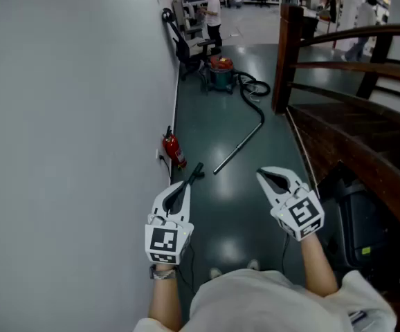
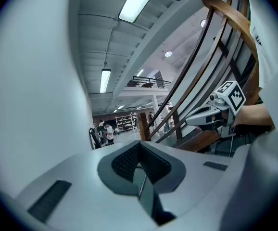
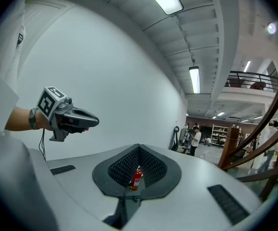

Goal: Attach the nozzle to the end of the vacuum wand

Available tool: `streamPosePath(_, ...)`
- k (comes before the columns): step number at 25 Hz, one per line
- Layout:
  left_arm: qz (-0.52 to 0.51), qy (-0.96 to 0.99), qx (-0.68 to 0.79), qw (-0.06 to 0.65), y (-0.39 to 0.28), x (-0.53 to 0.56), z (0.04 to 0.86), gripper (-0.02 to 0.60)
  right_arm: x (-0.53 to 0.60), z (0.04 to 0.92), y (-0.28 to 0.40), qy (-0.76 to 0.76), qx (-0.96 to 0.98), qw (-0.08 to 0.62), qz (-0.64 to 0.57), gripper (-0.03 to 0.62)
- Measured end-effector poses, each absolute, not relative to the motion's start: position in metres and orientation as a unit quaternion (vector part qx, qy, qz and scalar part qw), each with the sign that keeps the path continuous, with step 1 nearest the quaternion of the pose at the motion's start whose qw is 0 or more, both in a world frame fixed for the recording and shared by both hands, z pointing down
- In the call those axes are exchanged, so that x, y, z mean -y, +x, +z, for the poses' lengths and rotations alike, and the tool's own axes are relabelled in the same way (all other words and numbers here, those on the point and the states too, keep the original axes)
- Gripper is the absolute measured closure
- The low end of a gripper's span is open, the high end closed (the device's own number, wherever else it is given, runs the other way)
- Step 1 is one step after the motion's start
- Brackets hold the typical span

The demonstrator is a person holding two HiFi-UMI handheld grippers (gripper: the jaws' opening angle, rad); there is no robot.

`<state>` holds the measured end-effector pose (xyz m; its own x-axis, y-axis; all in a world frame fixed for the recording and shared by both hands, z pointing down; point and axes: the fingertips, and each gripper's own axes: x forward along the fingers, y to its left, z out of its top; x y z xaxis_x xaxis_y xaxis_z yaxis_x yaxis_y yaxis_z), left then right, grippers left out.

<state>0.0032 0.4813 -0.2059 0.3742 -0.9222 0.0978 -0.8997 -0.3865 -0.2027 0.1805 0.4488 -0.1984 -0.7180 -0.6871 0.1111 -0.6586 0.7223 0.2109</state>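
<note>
The person stands in a narrow passage between a white wall (image 1: pixel 68 116) and a wooden stair railing (image 1: pixel 352 68), both arms out in front at about waist height. The left hand-held gripper (image 1: pixel 184 187) has its jaws pressed together with nothing between them, and so has the right hand-held gripper (image 1: pixel 264 176); both point forward and nearly level. Nothing of the task is in hand yet. The vacuum wand (image 1: pixel 240 146) lies on the dark floor (image 1: pixel 234 206) ahead of and below both grippers, well apart from them. Its long axis runs on a slant: the free end is the near one and points back towards the person and a little to their left, and the far end bends into the hose (image 1: pixel 254 92) that loops back to the vacuum canister (image 1: pixel 221 75) further down the passage. Just to the left of that free end lies a small dark piece that I take to be the nozzle (image 1: pixel 196 172), close to the red fire extinguisher (image 1: pixel 174 151) by the wall. From here the left hand looks the nearer to the nozzle, and the wand's free end falls between the two hands. Both would have to go forward and down to the floor and open before either part can be picked up.
</note>
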Motion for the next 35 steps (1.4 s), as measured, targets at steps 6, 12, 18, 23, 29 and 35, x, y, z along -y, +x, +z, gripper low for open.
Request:
streamPosePath(6, -0.096, -0.826, -0.552, 0.056, 0.004, -0.482, -0.205, 0.583, -0.451, -0.202, 0.176, 0.355, 0.928, 0.081, -0.078, 0.568)
streamPosePath(12, -0.096, -0.827, -0.551, 0.059, 0.011, -0.479, -0.208, 0.583, -0.454, -0.223, 0.181, 0.330, 0.941, 0.033, -0.068, 0.566)
streamPosePath(18, -0.094, -0.826, -0.552, 0.066, 0.024, -0.474, -0.213, 0.583, -0.445, -0.221, 0.195, 0.348, 0.935, 0.035, -0.061, 0.566)
streamPosePath(23, -0.092, -0.825, -0.554, 0.064, 0.039, -0.471, -0.209, 0.583, -0.439, -0.213, 0.207, 0.345, 0.936, 0.039, -0.059, 0.566)
streamPosePath(29, -0.093, -0.820, -0.561, 0.060, 0.057, -0.468, -0.206, 0.583, -0.433, -0.211, 0.226, 0.339, 0.939, 0.037, -0.051, 0.566)
streamPosePath(35, -0.094, -0.816, -0.567, 0.055, 0.071, -0.473, -0.200, 0.583, -0.433, -0.207, 0.235, 0.335, 0.941, 0.036, -0.041, 0.566)
